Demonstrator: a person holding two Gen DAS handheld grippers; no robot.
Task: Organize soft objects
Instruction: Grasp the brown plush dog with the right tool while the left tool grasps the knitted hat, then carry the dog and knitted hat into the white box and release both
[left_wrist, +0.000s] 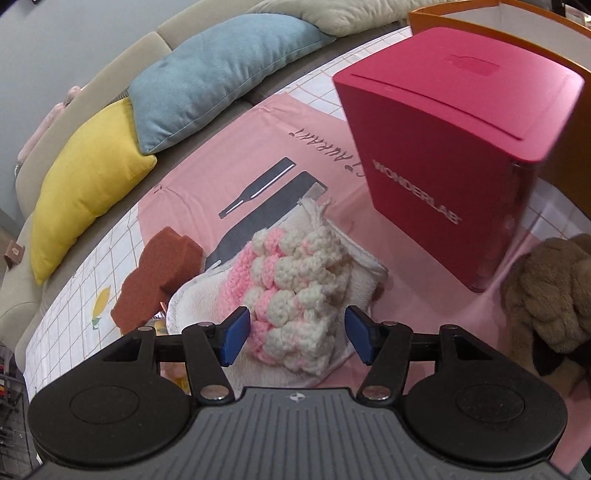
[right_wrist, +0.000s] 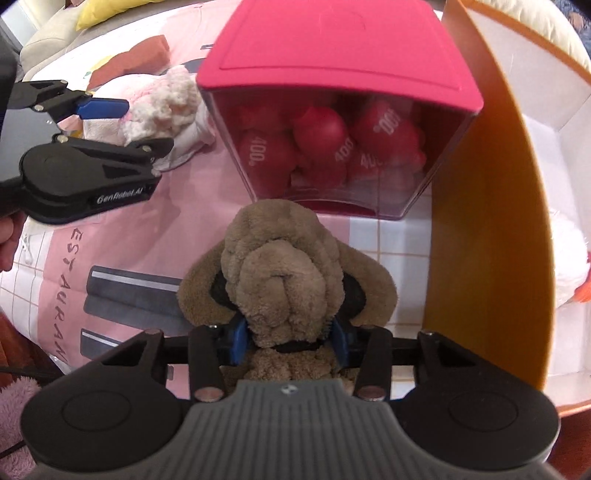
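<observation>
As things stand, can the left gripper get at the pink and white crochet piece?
Probably yes. The left gripper is open, its blue pads either side of the crochet piece, which lies on a white cloth with nothing between them.

Left wrist view: mounted behind the left gripper (left_wrist: 297, 338), looking forward and down along the fingers across the bench (left_wrist: 258, 147) toward a sofa with cushions (left_wrist: 218, 77), close over a crocheted piece (left_wrist: 295, 288). Right wrist view: mounted behind the right gripper (right_wrist: 290, 341), facing forward, very near a plush dog (right_wrist: 284, 273). Shared by both: the pink box (left_wrist: 454, 158) (right_wrist: 332, 48), the dog (left_wrist: 546, 295), the crocheted piece (right_wrist: 162, 103), the orange-walled box (left_wrist: 569, 147) (right_wrist: 487, 229). Left gripper (right_wrist: 110, 125) seen side-on in the right view.
</observation>
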